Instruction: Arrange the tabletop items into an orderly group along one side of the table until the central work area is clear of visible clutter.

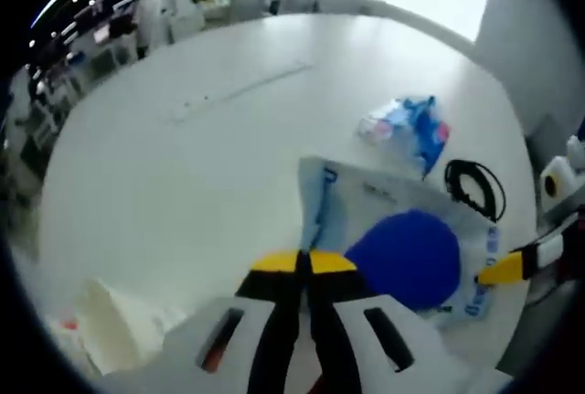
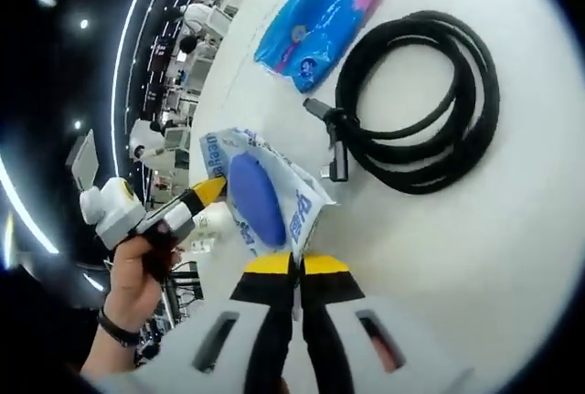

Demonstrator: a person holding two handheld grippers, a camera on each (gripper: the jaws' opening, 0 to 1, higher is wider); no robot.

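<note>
A clear plastic bag (image 1: 366,202) with blue print, holding a round blue object (image 1: 407,257), lies on the white table (image 1: 183,184). My left gripper (image 1: 303,261) is shut on the bag's near edge. My right gripper (image 1: 484,275) comes in from the right and pinches the bag's other end. In the right gripper view the bag (image 2: 297,207) hangs between my right gripper (image 2: 294,264), shut on its corner, and my left gripper (image 2: 212,188), held by a hand. A blue wipes packet (image 1: 407,129) (image 2: 315,24) and a coiled black cable (image 1: 475,188) (image 2: 420,101) lie beyond the bag.
A crumpled white paper (image 1: 110,321) lies at the table's near left. A white roll (image 1: 558,179) stands past the table's right edge. A person (image 1: 146,15) stands among desks far behind the table.
</note>
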